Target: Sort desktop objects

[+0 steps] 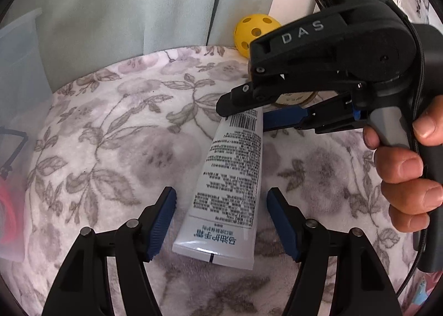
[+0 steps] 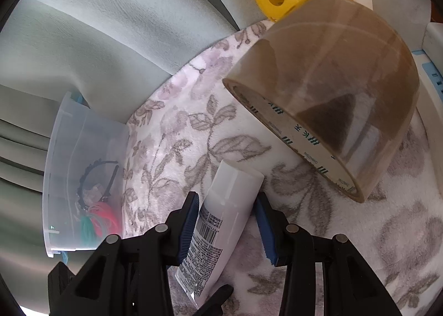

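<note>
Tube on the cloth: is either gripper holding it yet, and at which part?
The right gripper straddles the white tube near its cap end, fingers apparently touching. The left gripper is open around the crimped end, not touching.

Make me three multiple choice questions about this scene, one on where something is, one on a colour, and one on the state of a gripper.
1. Where does the yellow perforated plastic ball sit?
A. at the far edge of the floral cloth, by the curtain
B. inside the clear plastic bin
C. between the left gripper's jaws

2. What colour are the pads on the left gripper?
A. red
B. blue
C. green

3. How does the right gripper stand toward the white squeeze tube with black print?
A. far from it, shut
B. holding it high in the air
C. jaws on either side of its cap end

Answers: 1 A, the ball lies behind the roll of brown packing tape against the curtain. 2 B, both pads show blue. 3 C, the tube's cap end lies between the jaws on the cloth.
</note>
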Motion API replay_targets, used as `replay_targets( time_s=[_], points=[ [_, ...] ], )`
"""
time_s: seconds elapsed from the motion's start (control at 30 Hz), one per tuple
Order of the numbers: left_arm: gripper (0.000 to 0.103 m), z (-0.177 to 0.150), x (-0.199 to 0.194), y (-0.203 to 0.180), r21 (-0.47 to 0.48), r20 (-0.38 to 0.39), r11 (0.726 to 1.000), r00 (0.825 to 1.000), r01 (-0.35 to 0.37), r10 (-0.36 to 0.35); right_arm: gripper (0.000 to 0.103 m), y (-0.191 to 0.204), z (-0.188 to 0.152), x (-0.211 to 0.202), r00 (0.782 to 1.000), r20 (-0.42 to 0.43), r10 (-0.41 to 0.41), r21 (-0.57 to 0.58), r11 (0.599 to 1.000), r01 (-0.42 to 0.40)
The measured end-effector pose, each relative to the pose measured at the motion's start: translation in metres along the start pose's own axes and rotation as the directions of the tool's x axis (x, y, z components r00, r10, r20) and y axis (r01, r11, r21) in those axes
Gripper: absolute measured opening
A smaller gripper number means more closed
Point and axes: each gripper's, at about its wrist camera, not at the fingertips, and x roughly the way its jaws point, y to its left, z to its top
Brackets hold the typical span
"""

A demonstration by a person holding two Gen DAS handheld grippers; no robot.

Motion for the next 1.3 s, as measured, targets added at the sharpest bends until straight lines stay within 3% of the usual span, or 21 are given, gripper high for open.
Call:
replay_targets(
  time_s=[0.2, 0.7, 1.3],
  points=[
    [0.053, 0.001, 0.0, -0.002, 0.011, -0.012, 1.0, 1.0, -0.019, 0.019, 0.044, 0.0, 0.001, 0.002, 1.0, -0.002, 0.009, 0.003, 1.0, -0.009],
    [0.05, -0.007, -0.019, -0.008, 0.007, 0.001, 1.0, 1.0, 0.0, 0.0, 0.04, 0.009, -0.011, -0.016, 0.999, 0.005, 0.054, -0.014, 0.998, -0.054],
    [0.049, -0.014, -0.099, 0.003, 0.0, 0.143, 0.999, 0.989, -0.037, 0.036, 0.039, 0.076, -0.039, -0.07, 0.992, 0.073, 0.098, -0.145, 0.986, -0.087]
  ],
)
